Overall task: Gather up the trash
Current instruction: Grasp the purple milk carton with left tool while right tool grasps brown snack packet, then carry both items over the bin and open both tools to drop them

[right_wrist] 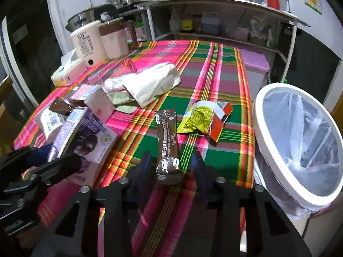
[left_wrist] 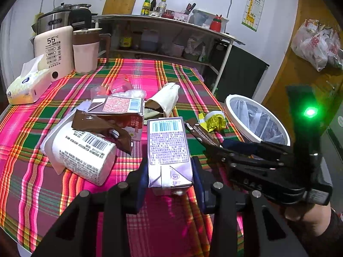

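Observation:
My left gripper [left_wrist: 170, 176] is shut on a purple milk carton [left_wrist: 168, 150], with its pads against both sides; the carton also shows in the right wrist view [right_wrist: 85, 141]. My right gripper [right_wrist: 170, 167] is open, with its fingers either side of a brown coffee sachet [right_wrist: 168, 143] that lies flat on the plaid tablecloth [right_wrist: 214, 64]. The right gripper shows from the side in the left wrist view [left_wrist: 227, 147]. A white bin [right_wrist: 300, 141] lined with a clear bag stands at the table's right edge and also shows in the left wrist view [left_wrist: 257, 120].
Other trash on the table: a yellow crumpled wrapper [right_wrist: 199, 120], a white paper bag [right_wrist: 152, 83], a pink carton [left_wrist: 122, 111], a white cup [left_wrist: 83, 152] on its side, a brown wrapper [left_wrist: 103, 128]. A tissue box [left_wrist: 27, 83], a kettle [left_wrist: 55, 51] and a jug [left_wrist: 85, 49] stand at the far left.

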Available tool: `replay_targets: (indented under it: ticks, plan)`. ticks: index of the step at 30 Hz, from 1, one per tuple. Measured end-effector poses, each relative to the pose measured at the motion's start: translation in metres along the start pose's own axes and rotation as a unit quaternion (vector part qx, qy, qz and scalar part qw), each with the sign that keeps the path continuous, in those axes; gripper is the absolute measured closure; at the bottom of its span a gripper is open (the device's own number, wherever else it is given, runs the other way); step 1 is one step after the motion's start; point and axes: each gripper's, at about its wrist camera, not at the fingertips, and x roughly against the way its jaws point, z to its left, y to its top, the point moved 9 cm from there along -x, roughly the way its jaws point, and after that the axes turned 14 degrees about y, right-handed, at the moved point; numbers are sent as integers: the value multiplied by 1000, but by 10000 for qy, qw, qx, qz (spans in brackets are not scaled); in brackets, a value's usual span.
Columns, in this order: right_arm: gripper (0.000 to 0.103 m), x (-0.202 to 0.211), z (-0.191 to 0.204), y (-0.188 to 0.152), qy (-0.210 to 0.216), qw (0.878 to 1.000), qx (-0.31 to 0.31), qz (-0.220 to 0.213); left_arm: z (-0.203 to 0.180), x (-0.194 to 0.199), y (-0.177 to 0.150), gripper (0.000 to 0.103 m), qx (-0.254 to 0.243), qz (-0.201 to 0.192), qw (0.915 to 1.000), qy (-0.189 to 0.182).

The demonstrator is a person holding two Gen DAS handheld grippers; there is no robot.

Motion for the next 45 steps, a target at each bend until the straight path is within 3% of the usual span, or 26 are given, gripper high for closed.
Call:
replay_targets:
  ticks: [2,12,21,35,45]
  plan:
    - [76,-1,-1,0,-78,10000,46,10,1,0,0,64,10,2,10000,-4]
    - [77,16,4,-6,181,9997,-94,-132,-2,5,1,64,30,-12,10000,-55]
    - [77,60,-2,-15,175,9980,-328,-516,-26,15,8,64,-91,-45,9996,-279]
    - [77,124,-92,-20,-563,9874,-1047,-1048,-113,8,56,64,-592,-226,9926,-1040]
    - [77,139,-148,-27,-953,9801,-1374,-1065,-174,-6,81,64,-800,-198,9852,-1506]
